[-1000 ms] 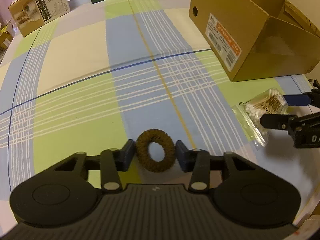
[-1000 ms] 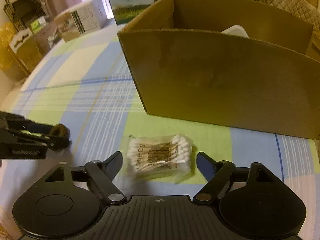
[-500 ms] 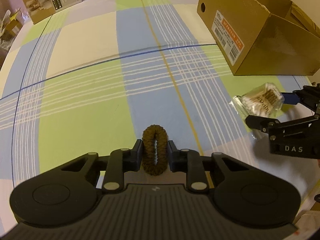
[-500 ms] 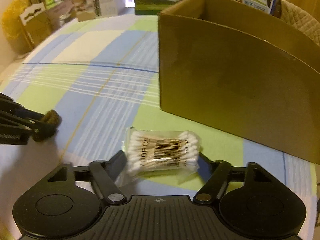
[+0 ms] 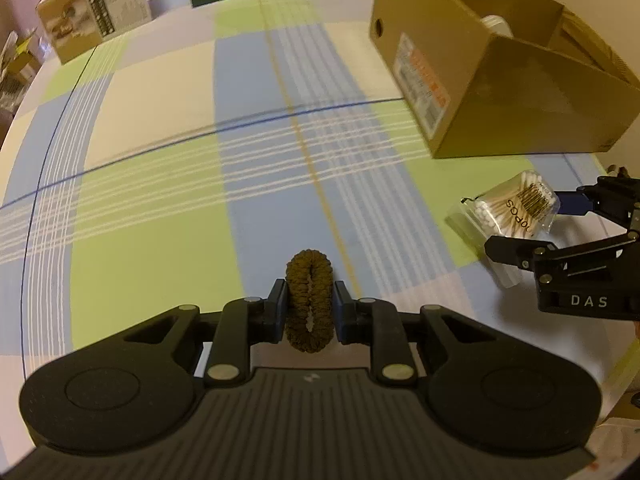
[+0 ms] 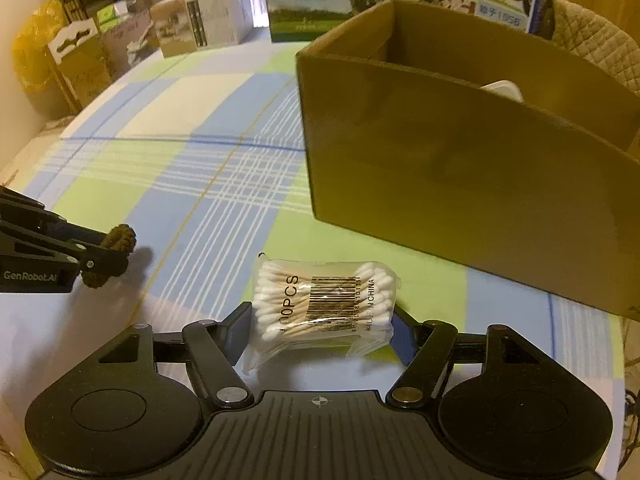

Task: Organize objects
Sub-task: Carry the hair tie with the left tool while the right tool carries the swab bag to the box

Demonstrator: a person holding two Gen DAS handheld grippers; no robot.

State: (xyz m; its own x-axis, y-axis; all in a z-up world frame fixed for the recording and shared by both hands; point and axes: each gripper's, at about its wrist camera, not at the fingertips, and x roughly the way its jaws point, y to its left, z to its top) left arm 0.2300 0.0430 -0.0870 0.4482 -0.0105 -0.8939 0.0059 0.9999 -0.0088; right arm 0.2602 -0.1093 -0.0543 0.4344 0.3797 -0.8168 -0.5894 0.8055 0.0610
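Left gripper (image 5: 309,307) jaws squeeze scrunchie (image 5: 309,300); right gripper (image 6: 320,330) jaws grip swab pack (image 6: 322,308).

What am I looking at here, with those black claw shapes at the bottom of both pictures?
Those claws are two hand-held grippers; a person carries one in each hand, and there is no robot arm. Each has a wide-angle camera that looks forward along its two fingers, so each picture is one gripper's own view.

In the left gripper's view, the left gripper is shut on a brown fuzzy hair tie, squeezed into a narrow oval. At the right edge you see the other gripper from the side.

In the right gripper's view, the right gripper is shut on a clear plastic bag of white cotton swabs.

Both hang over a table with a blue, green and cream checked cloth. On it stands an open brown cardboard box with something white inside. More boxes stand at the far edge.
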